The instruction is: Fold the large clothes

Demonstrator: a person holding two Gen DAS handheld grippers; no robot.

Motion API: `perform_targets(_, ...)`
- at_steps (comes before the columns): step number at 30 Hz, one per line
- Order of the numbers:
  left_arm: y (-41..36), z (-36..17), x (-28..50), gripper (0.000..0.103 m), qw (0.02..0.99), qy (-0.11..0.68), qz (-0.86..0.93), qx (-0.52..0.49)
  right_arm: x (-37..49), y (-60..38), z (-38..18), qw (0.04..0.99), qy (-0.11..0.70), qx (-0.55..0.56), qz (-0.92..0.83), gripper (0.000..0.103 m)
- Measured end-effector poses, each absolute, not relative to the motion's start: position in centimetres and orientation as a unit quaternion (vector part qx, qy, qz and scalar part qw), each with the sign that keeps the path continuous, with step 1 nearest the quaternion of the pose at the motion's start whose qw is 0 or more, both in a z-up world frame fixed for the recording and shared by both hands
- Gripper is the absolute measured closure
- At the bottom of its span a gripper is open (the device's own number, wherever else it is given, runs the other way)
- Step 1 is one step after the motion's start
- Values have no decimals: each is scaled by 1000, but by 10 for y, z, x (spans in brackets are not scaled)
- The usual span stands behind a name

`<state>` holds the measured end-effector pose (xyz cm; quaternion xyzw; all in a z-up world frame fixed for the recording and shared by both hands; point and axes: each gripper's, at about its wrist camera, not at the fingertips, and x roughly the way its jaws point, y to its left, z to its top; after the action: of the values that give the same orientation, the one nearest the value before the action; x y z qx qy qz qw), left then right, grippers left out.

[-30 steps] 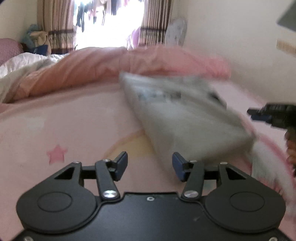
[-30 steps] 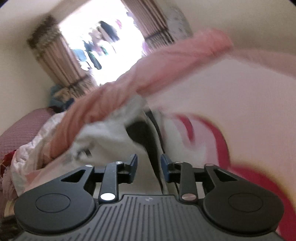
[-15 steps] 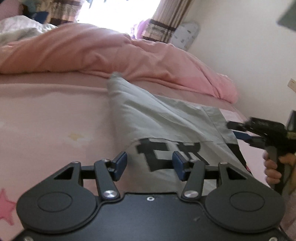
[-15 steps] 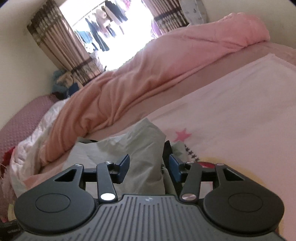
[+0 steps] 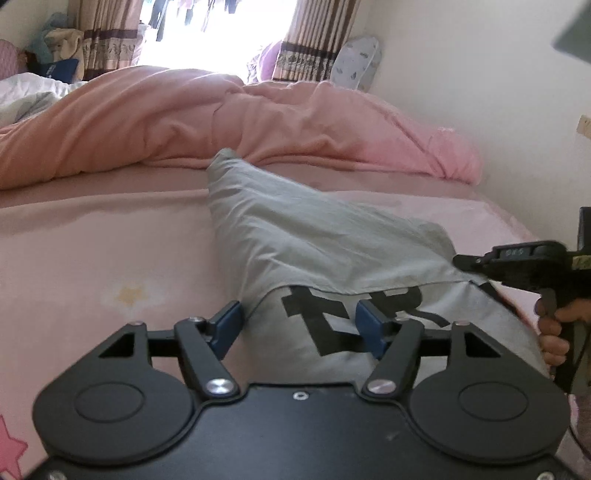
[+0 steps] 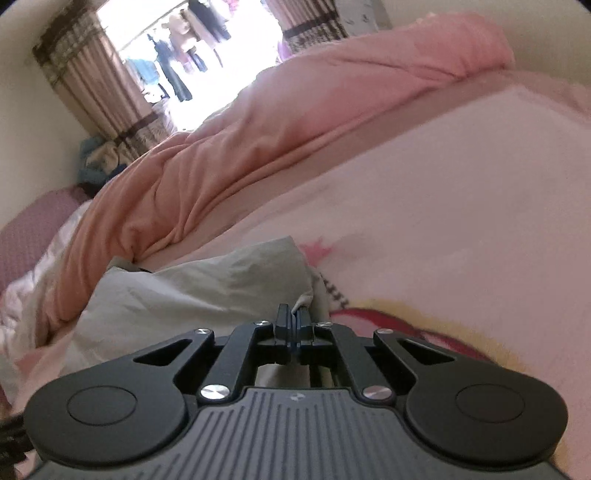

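Observation:
A grey garment (image 5: 317, 236) with black lettering lies partly folded on the pink bed sheet (image 5: 103, 251). My left gripper (image 5: 300, 326) is open, its blue pads straddling the garment's near left edge just above the lettering. My right gripper (image 6: 292, 320) is shut on a corner of the grey garment (image 6: 207, 291). In the left wrist view the right gripper (image 5: 461, 261) pinches the folded-over flap's right corner, held by a hand.
A rumpled pink duvet (image 5: 207, 122) lies across the far side of the bed. A cream wall (image 5: 480, 92) runs along the right. Curtains and a bright window (image 5: 199, 29) are behind. White bedding (image 5: 26, 99) lies at far left.
My right gripper closed from open onto the garment's corner. The left gripper stayed open and settled low over the garment's near edge. The flap now lies folded over the lettering's top.

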<state>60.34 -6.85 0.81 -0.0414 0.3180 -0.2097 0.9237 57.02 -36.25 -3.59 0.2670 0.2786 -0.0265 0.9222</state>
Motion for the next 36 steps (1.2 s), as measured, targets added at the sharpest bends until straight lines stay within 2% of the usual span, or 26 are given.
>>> perform_targets(3,-67,9,602,34,924,319,-204,-47,563,-366,-33,919,278,279,-26,95)
perform_targets(4,-65,12,599,37,925,318,-202,-51,557,-366,-28,920,275,278,-33,77)
perform_targets(5,-62,16,594,38,924,319,-204,-55,544,-364,-20,921,272,276,-40,64)
perform_targets(7,-52,27,567,38,923,310,-220,-53,513,-358,-3,929,256,265,-38,60)
perform_targets(10,-35,34,513,38,932,288,-221,-24,451,-350,3,929,245,277,-24,48)
perform_targets(14,-9,23,453,36,925,310,-215,-45,378,-342,-15,913,265,308,-33,46)
perform_targets(20,-2,-1,417,36,910,348,-204,-94,348,-330,-39,896,280,345,-14,46)
perform_targets(28,-36,-14,414,39,919,341,-191,-52,369,-320,-45,886,277,371,-16,47)
perform_targets(30,-40,-16,416,50,920,339,-191,-51,368,-316,-48,884,273,379,-22,67)
perform_targets(31,-40,-15,417,64,920,340,-188,-50,365,-314,-49,887,268,375,-26,91)
perform_targets(32,-42,-15,417,75,920,341,-185,-47,365,-312,-48,888,266,373,-30,94)
perform_targets(34,-45,-16,419,85,920,341,-190,-43,365,-309,-45,890,263,370,-35,96)
perform_targets(36,-45,-9,414,86,927,331,-176,-29,363,-304,-35,903,252,344,-43,97)
